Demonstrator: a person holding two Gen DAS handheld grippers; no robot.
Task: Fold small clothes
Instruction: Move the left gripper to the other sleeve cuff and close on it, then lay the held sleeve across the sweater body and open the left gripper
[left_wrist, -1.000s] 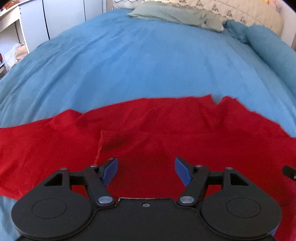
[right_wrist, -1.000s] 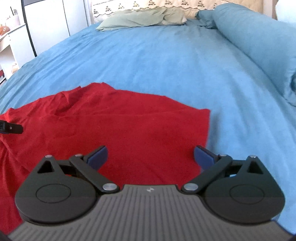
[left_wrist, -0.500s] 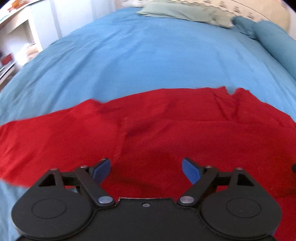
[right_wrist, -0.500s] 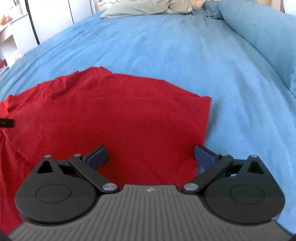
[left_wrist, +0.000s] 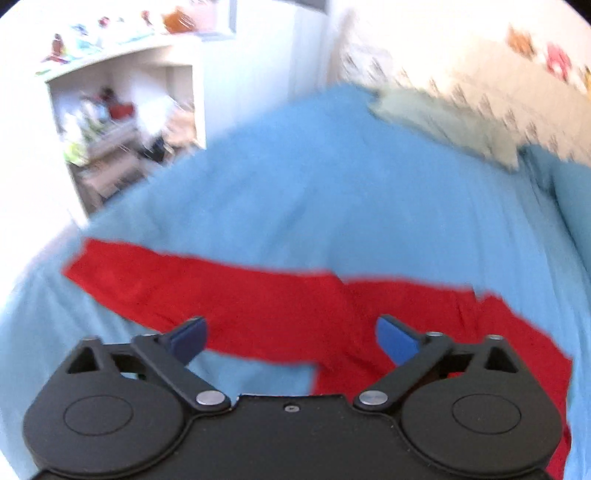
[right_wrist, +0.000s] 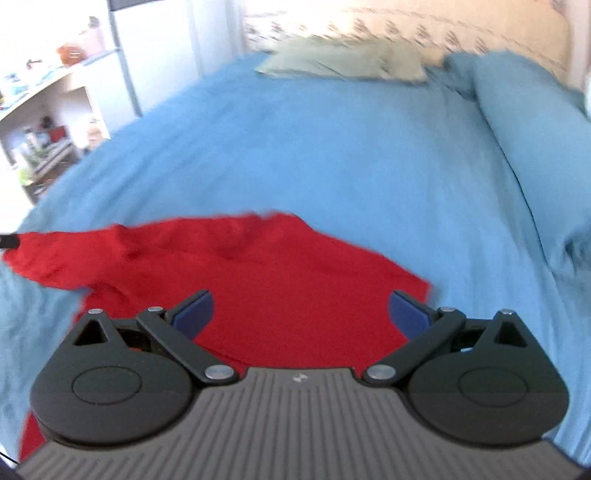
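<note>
The soft red knit shirt (right_wrist: 280, 291) is lying spread across the light blue bedspread (right_wrist: 332, 155), one long sleeve (left_wrist: 177, 284) trailing out to the left, and both tools are hovering above it with nothing gripped: the left tongs (left_wrist: 291, 338) are standing wide apart over the sleeve's root, the right tongs (right_wrist: 301, 312) equally apart over the body near its right edge. Both views are smearing (fast motion, probably), so a pinch risks landing off the hem, grabbing bedspread along with cloth, or catching one layer and dragging the shirt askew. No container is showing on the bed; the white shelf unit (left_wrist: 122, 122) beside it is holding blurred clutter I cannot identify.
</note>
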